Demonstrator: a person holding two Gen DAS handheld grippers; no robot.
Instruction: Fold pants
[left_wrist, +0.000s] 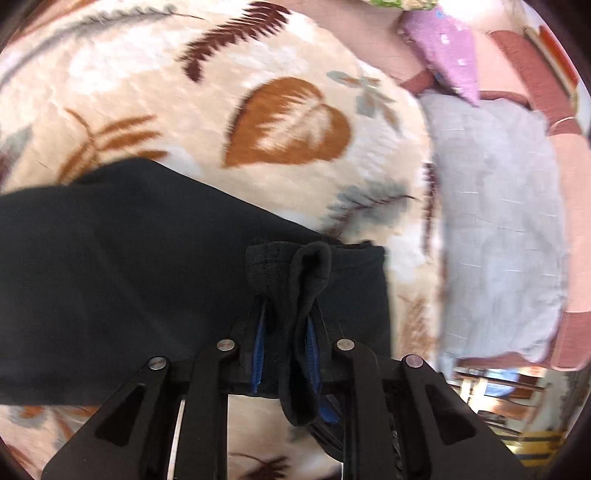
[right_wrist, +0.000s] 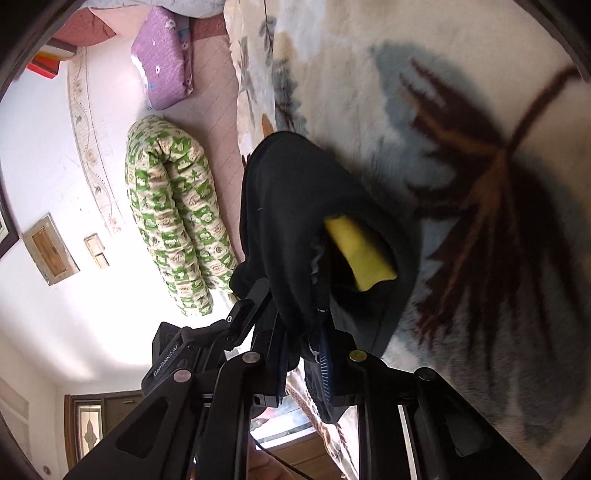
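Black pants (left_wrist: 110, 266) lie on the leaf-print blanket (left_wrist: 288, 122). My left gripper (left_wrist: 286, 332) is clamped on one bunched edge, and my right gripper (right_wrist: 303, 343) pinches another fold.

Both tools are matte black plastic. The left gripper (left_wrist: 286, 314) has two angled link arms on each side with cut-out slots, round silver pivot screws (left_wrist: 226, 345) at the joints and ribbed blue pads (left_wrist: 313, 341). The right gripper (right_wrist: 301, 345) is built alike, one screw brass-coloured (right_wrist: 357, 355), with white lettering (right_wrist: 165, 361) left of that screw.
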